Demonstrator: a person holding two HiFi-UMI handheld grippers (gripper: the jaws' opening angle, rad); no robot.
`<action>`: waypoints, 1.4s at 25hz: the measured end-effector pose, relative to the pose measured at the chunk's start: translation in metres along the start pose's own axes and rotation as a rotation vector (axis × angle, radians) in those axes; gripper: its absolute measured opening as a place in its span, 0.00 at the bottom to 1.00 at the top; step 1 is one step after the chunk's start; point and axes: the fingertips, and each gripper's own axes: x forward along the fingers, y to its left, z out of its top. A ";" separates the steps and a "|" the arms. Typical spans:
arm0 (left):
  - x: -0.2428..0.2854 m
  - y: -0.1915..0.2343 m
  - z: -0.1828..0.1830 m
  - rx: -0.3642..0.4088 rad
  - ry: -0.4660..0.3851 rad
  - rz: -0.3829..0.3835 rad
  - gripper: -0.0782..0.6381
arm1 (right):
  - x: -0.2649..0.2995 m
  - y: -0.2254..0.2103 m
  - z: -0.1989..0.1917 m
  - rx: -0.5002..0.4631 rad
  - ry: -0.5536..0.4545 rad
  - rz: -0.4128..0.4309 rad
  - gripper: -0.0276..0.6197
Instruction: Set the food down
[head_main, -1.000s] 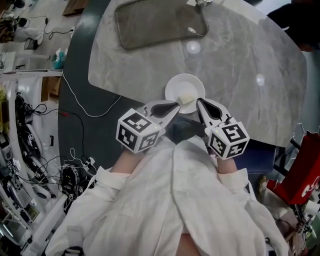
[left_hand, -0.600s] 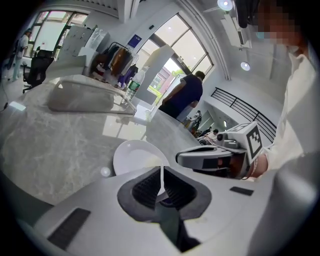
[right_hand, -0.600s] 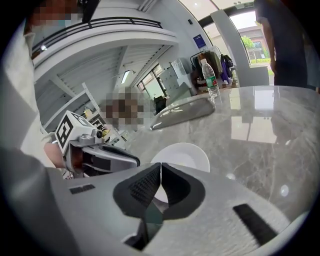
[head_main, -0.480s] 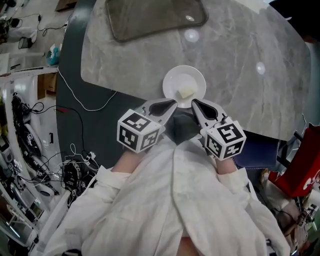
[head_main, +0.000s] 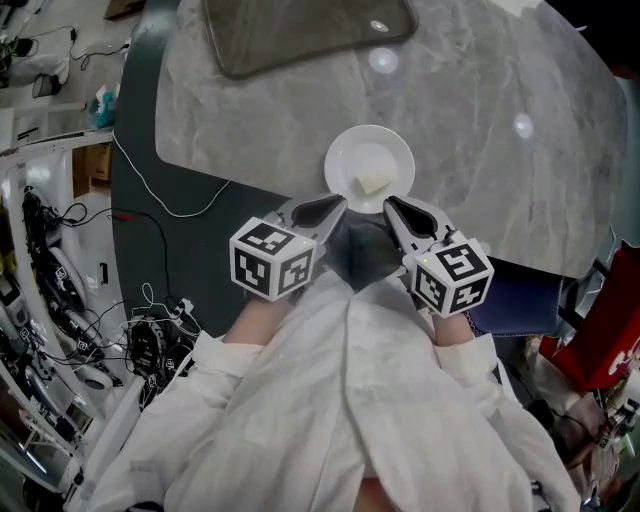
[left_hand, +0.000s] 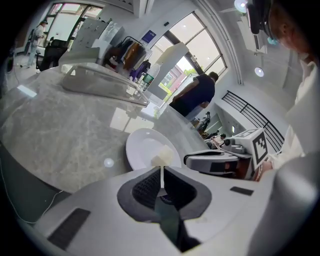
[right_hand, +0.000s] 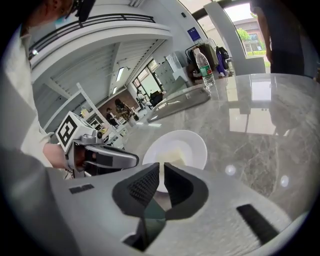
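Item 1. Left gripper (head_main: 338, 205): it is sitting just left of centre in the head view, with its marker cube (head_main: 272, 258) toward the lower left. In its own view the left gripper (left_hand: 161, 171) is showing both jaws pressed together with only a hairline seam between them, and nothing is being held.

Item 2. Right gripper (head_main: 392, 206): it is sitting just right of centre, with its marker cube (head_main: 450, 275) below it. In its own view the right gripper (right_hand: 161, 167) is likewise keeping its jaws together and is gripping nothing.

Item 3. White plate (head_main: 350, 150): it is resting on the grey marble table (head_main: 490, 120) near the table's lower edge, above centre of the frame. Both gripper tips are pointing at its lower rim from just beside it, one on each side.

Item 4. Food (head_main: 375, 183): a small pale piece is lying on the plate in its lower right part, clear of both grippers. It is also showing in the left gripper view (left_hand: 162, 159) and the right gripper view (right_hand: 172, 159), just beyond the jaw tips.

Item 5. Dark tray (head_main: 300, 30): it is lying on the table at the top of the frame, well apart from the plate.

Item 6. White sleeves (head_main: 350, 400): they are filling the lower centre.

Item 7. Cables (head_main: 150, 345): they are tangling on the floor at the lower left.
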 end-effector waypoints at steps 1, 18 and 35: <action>0.000 0.002 0.000 -0.004 -0.003 0.007 0.15 | 0.000 -0.002 -0.001 0.007 0.001 -0.002 0.05; 0.001 0.028 -0.005 -0.037 0.008 0.093 0.20 | -0.002 -0.035 -0.007 0.071 -0.007 -0.094 0.20; 0.008 0.035 -0.008 -0.106 0.028 0.116 0.30 | 0.002 -0.050 -0.016 0.120 0.033 -0.130 0.22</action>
